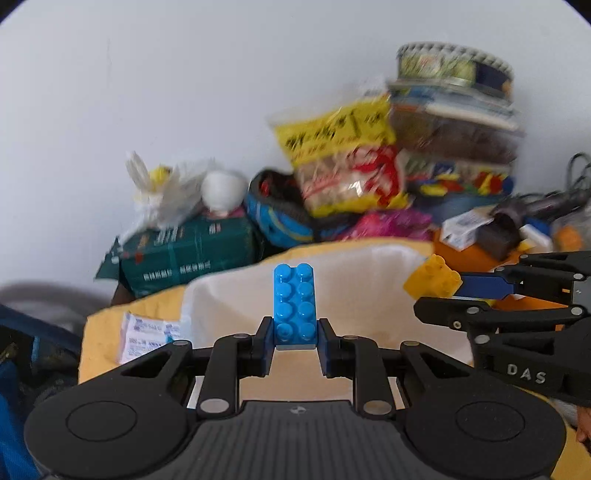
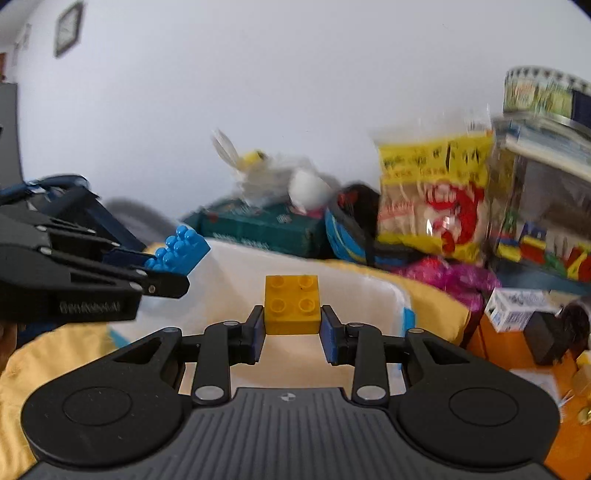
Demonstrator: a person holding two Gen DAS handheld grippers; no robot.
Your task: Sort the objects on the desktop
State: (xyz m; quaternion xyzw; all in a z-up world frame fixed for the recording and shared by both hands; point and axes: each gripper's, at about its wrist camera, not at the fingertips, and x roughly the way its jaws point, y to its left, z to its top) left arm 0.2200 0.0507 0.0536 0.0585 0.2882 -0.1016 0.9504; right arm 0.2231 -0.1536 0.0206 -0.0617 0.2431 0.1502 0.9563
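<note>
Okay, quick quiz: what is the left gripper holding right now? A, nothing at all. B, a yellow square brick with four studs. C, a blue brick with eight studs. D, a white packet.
C: the left gripper is shut on the blue eight-stud brick, while the right gripper holds the yellow four-stud brick.

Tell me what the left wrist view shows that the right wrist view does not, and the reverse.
Only the left wrist view shows the small white packets lying on the yellow cloth.

Only the right wrist view shows the dark frame on the wall.

Both show the left gripper shut on the blue brick, the right gripper shut on the yellow brick, the white container below them, the green box and the yellow snack bag.
</note>
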